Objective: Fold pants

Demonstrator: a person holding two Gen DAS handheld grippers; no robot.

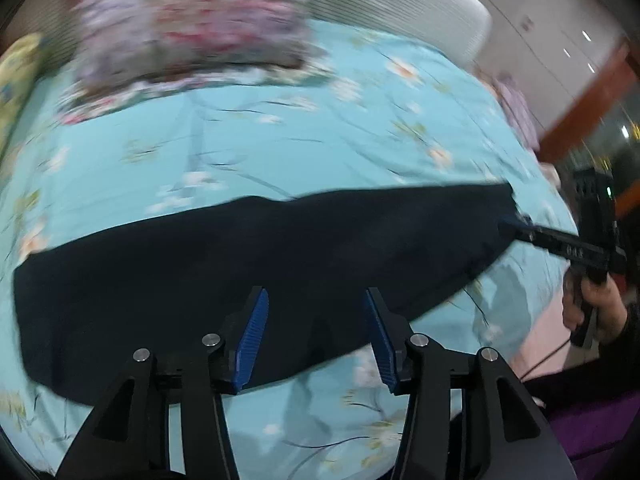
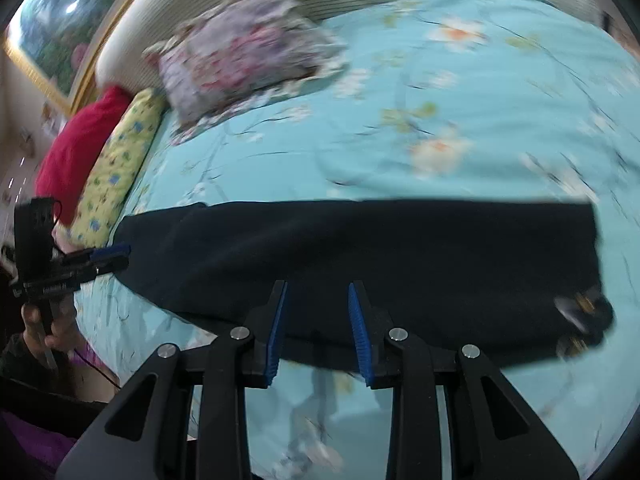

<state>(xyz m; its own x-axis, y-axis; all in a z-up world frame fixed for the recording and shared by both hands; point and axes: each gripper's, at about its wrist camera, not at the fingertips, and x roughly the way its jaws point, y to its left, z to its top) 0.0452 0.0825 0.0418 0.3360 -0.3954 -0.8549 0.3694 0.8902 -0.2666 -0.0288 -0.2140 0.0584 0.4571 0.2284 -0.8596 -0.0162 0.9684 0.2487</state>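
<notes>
Dark navy pants [image 1: 248, 264] lie flat in a long band across the turquoise floral bedsheet [image 1: 280, 140]. My left gripper [image 1: 316, 292] hovers over the pants' near edge, open, with nothing between its blue pads [image 1: 252, 332]. In the right wrist view the pants [image 2: 380, 252] stretch from left to right, with a small shiny fitting [image 2: 580, 308] at their right end. My right gripper [image 2: 318, 286] stands open above their near edge, holding nothing. Each gripper also shows in the other's view: the right gripper [image 1: 514, 224] by the pants' right end, the left gripper [image 2: 118, 256] by their left end.
A floral pillow [image 1: 192, 28] and a pale ribbed headboard [image 1: 400, 12] lie at the far side of the bed. A yellow pillow [image 2: 116, 168] and a red one [image 2: 80, 140] sit at the left edge. A person's hands [image 1: 592, 308] [image 2: 48, 324] hold the gripper handles.
</notes>
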